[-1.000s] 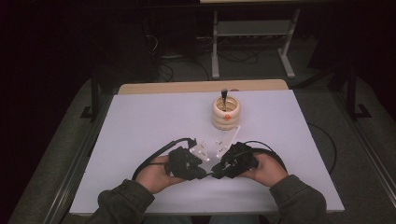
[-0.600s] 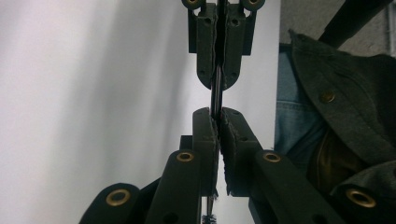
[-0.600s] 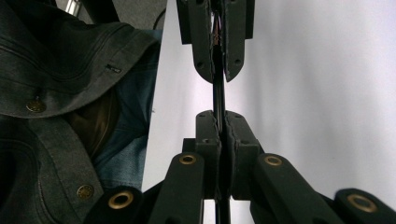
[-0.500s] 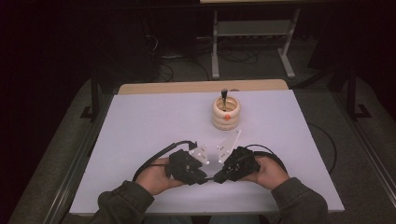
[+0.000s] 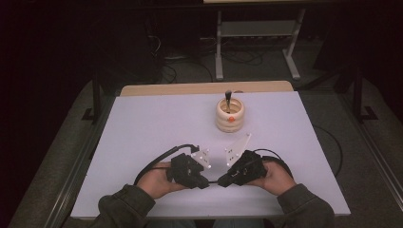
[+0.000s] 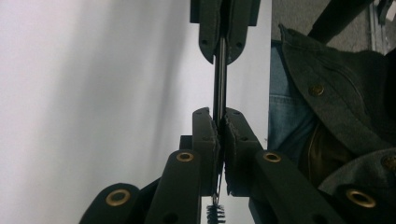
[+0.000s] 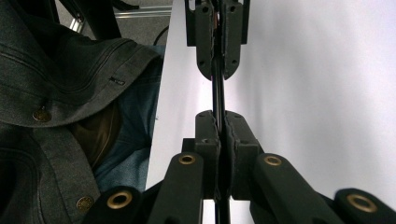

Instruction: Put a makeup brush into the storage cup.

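A thin dark rod (image 6: 219,79) with a small bristle brush (image 6: 215,212) at one end spans the gap between my two grippers. They face each other tip to tip near the table's front edge. My left gripper (image 5: 204,182) is shut on the rod (image 5: 213,183), its jaws having just been closing on it. My right gripper (image 5: 222,181) pinches the other end; its jaws have just eased a touch and still press on the rod (image 7: 217,93). In the left gripper view my left gripper (image 6: 220,126) faces the right gripper (image 6: 225,37).
A stack of cream rings (image 5: 230,115) on a peg with a dark stick and an orange dot stands at the back middle of the white table (image 5: 152,128). Cables loop behind both grippers. The person's jacket (image 7: 56,60) borders the front edge.
The grey plates on the two grippers stand a little farther apart than a second ago. Both hands have hardly shifted.
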Motion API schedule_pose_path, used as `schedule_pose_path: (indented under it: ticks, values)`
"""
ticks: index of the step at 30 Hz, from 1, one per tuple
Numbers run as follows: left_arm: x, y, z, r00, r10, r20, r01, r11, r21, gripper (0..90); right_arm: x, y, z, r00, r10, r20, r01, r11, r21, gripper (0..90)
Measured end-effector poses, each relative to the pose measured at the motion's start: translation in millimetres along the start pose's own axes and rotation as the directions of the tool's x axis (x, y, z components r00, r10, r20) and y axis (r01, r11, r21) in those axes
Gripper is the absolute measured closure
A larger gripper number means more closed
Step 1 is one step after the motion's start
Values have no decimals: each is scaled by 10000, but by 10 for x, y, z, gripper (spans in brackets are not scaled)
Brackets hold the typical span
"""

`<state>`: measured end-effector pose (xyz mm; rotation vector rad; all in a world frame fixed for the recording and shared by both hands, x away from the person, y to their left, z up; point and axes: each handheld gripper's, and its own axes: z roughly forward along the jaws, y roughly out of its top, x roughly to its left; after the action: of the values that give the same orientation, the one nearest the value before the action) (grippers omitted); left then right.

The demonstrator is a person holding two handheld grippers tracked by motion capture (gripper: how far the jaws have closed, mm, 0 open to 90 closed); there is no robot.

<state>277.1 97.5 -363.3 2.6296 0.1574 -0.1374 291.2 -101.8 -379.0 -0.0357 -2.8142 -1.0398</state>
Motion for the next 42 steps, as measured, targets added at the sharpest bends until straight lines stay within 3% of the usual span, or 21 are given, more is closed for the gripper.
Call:
schedule_pose_path:
  ticks: [2, 7, 10, 14, 18, 22, 24, 30, 32, 34, 37, 42]
  values:
    - [2, 1, 11, 10000, 40, -80, -39, 9999, 161, 854, -15, 2, 14, 9998, 42, 188, -42, 10000, 48, 763]
    - [-10, 3, 30, 9998, 67, -178, -58, 9988, 493, 856, 15, 21, 2, 9990, -38, 435, 24, 9994, 333, 730]
    - [-27, 18, 35, 9997, 137, -177, -128, 9987, 497, 856, 59, 55, 39, 9982, -271, 543, 230, 9968, 762, 749]
    - [-45, 19, 39, 9995, 296, -116, -290, 9983, 505, 856, 87, 73, 97, 9970, -548, 542, 490, 9934, 1034, 827]
    - [-47, -2, 41, 9993, 367, -55, -364, 9983, 460, 854, 98, 73, 132, 9967, -689, 423, 636, 9914, 1145, 842]
    - [-41, -31, 31, 9998, 192, -62, -191, 9997, 150, 834, 104, 59, 129, 9974, -587, 414, 542, 9932, 1031, 844]
    - [-19, -83, -7, 9999, -163, -44, 161, 9992, -362, 806, 98, 22, 105, 9981, -416, 450, 380, 9963, 771, 845]
    - [65, -245, -131, 9982, -561, -218, 543, 9957, -752, 734, 95, -107, 26, 9982, -18, 597, -2, 9994, 336, 845]
    - [90, -310, -169, 9961, -868, -179, 846, 9916, -975, 713, 95, -149, -9, 9978, 83, 663, -99, 9997, 240, 845]
    - [106, -357, -194, 9928, -1195, 24, 1186, 9827, -1420, 697, 94, -178, -44, 9979, 167, 625, -165, 9999, -36, 845]
    - [115, -374, -205, 9918, -1275, 13, 1261, 9799, -1544, 667, 90, -177, -60, 9975, 184, 685, -174, 9997, -152, 845]
    - [102, -361, -185, 9935, -1133, 112, 1136, 9817, -1528, 629, 88, -157, -18, 9976, 148, 678, -138, 9998, -153, 845]
